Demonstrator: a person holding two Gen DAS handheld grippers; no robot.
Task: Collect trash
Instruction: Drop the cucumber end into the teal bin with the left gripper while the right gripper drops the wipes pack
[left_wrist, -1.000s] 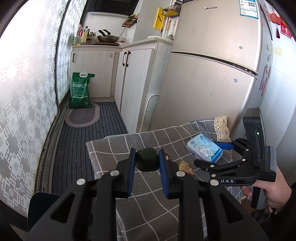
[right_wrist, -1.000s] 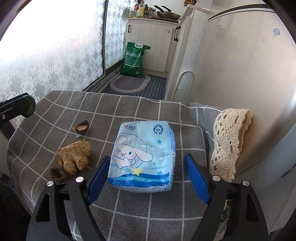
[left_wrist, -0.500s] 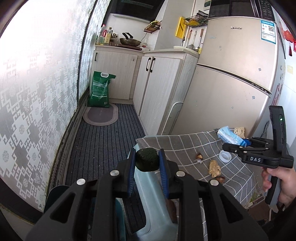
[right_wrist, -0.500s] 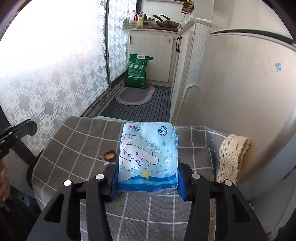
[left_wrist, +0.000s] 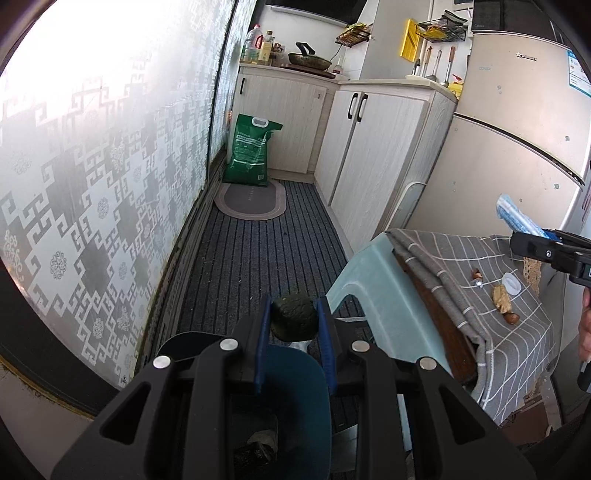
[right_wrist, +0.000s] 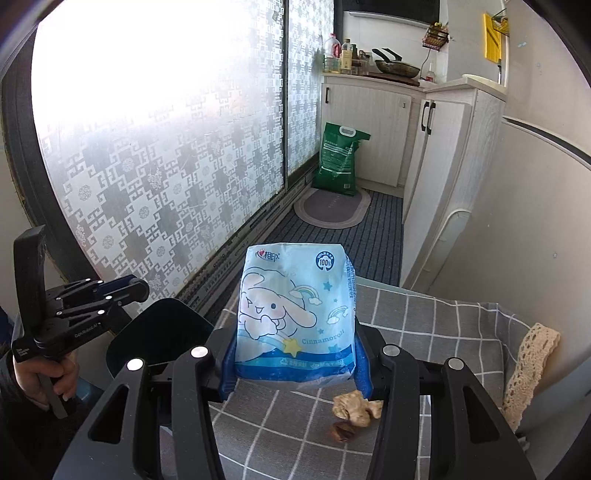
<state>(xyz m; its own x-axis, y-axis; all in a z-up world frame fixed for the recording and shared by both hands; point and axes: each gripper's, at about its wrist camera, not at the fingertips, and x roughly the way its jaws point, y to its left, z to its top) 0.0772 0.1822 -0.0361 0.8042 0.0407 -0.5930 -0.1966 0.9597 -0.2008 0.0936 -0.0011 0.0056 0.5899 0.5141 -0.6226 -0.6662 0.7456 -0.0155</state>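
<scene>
- Trash bin, a dark teal plastic container with a smooth rounded rim, stands on the floor directly under the left gripper, beside the table; scraps lie at its bottom.
- Low table draped in a grey checked woven cloth sits to the right of the bin, its pale green plastic frame showing at the corner.
- Light blue soft plastic tissue pack printed with a cartoon rabbit stands upright, long axis vertical, pinched at its base by the right gripper, raised above the cloth.
- Dark green, rough, rounded lump is clamped between the left gripper's blue pads, just above the bin's mouth; letting go would likely drop it straight in.
- Left gripper is the nearer one to the bin; the right must travel leftward to reach it.
- Knobbly tan ginger-like piece and a brown nutshell lie on the cloth.
</scene>
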